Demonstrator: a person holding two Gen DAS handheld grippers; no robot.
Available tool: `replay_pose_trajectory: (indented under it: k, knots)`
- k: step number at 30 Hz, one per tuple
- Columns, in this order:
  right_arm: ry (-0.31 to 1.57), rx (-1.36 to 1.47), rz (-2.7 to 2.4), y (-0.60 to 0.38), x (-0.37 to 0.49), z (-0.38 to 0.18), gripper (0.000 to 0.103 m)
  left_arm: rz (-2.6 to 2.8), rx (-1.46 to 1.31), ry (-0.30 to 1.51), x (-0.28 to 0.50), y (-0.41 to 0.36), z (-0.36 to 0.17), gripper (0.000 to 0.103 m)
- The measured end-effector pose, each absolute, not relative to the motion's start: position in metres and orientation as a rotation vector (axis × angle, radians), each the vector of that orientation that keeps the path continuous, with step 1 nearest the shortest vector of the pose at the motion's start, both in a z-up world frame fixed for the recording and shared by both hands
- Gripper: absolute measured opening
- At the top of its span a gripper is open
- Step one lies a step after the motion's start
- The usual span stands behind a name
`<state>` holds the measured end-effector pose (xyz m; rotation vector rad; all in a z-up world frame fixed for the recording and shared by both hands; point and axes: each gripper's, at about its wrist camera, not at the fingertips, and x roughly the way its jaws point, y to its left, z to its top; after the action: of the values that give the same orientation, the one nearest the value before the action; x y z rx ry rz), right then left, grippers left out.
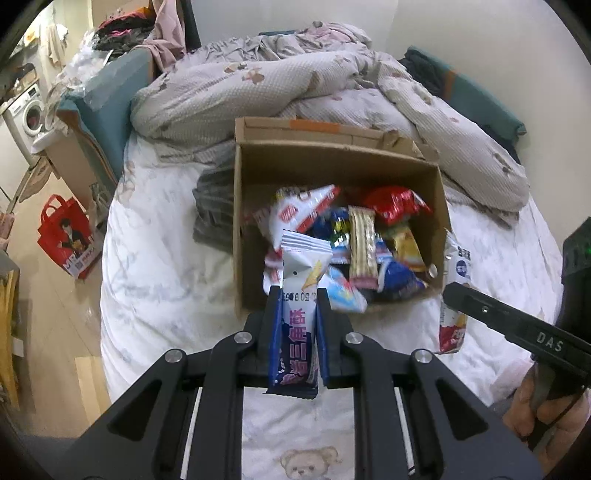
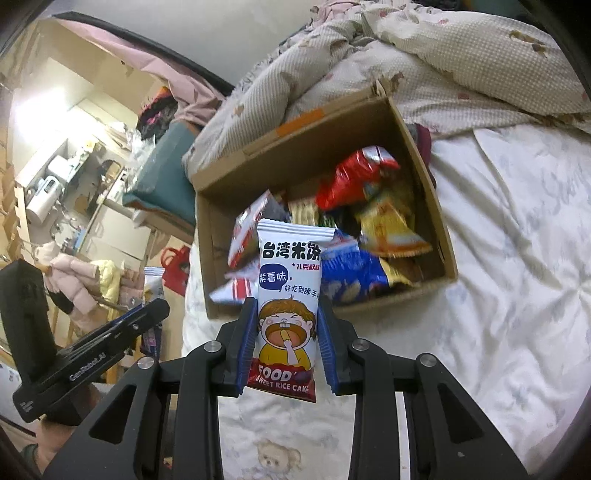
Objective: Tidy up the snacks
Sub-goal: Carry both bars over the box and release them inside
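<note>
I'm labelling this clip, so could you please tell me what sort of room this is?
Most likely a lived-in bedroom: a bed with a white bear-print sheet and a rumpled quilt fills the view, clothes are piled nearby, and a washing machine stands beyond.

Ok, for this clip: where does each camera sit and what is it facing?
Left wrist: on the left tongs, angled down at the cardboard box on the bed; shows them pinching a white-and-blue packet, plus the person's other hand.
Right wrist: on the right tongs, facing the same box, gripping a rice cake packet.
Shared: box, bed, quilt.
</note>
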<state>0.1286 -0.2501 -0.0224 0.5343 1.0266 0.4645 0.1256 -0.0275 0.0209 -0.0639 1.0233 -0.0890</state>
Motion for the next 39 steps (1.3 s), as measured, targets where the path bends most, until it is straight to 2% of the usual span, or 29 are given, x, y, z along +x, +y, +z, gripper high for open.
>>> replay_pose_trajectory:
  k: [20, 35, 37, 38, 39]
  knots:
    - [1.04, 0.533, 0.419, -0.254, 0.212, -0.042, 0.033, -0.055, -0.003, 1.039, 0.199, -0.045, -0.002, 0.014]
    - [1.028, 0.58, 0.441, -0.248, 0.229, -0.044, 0.036, -0.109, -0.069, 0.996, 0.222, -0.057, -0.003, 0.015]
    - [1.019, 0.585, 0.449, -0.249, 0.229, -0.043, 0.036, -0.097, -0.078, 1.003, 0.224, -0.057, -0.004, 0.016]
    - [1.014, 0.586, 0.449, -0.249, 0.228, -0.042, 0.036, -0.092, -0.083, 1.007, 0.224, -0.057, -0.004, 0.019]
    - [1.008, 0.592, 0.449, -0.25, 0.228, -0.041, 0.036, -0.072, -0.093, 1.007, 0.224, -0.055, -0.004, 0.028]
